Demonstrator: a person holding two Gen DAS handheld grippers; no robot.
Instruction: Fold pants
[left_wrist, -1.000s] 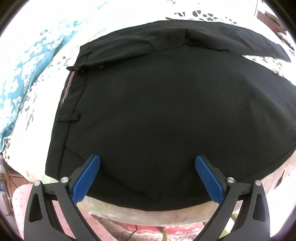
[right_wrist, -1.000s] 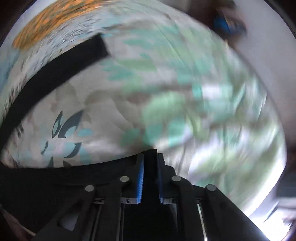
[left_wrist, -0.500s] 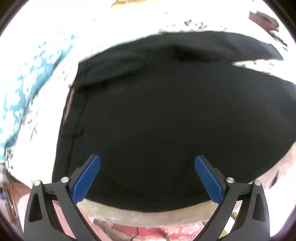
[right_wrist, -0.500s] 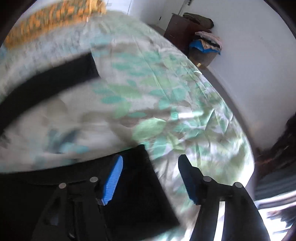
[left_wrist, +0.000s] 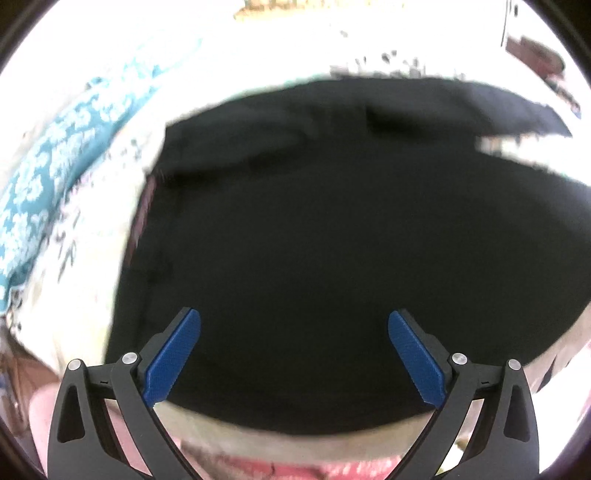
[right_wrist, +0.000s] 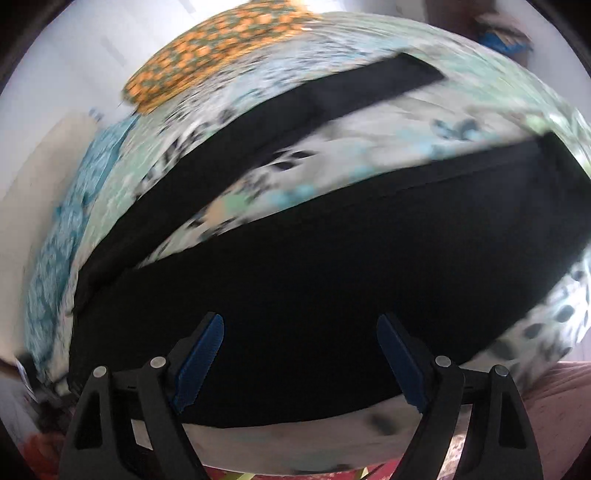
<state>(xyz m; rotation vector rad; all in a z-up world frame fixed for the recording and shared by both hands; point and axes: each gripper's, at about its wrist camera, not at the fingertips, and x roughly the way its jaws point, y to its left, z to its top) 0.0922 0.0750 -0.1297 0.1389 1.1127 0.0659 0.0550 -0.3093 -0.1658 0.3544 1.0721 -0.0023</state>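
Note:
Black pants lie flat on a bed with a leaf-print sheet. In the left wrist view the waistband is at the left and a far leg runs off to the upper right. In the right wrist view the pants fill the middle, with the near leg's hem at the right and the other leg stretched diagonally behind. My left gripper is open and empty above the near edge. My right gripper is open and empty above the near leg.
A teal patterned blanket lies left of the pants and also shows in the right wrist view. An orange-patterned pillow sits at the far end of the bed. The bed's front edge is just below the grippers.
My right gripper opened, let go of the black fabric it pinched, and swung back to face the pants. My left gripper stayed open and backed off slightly.

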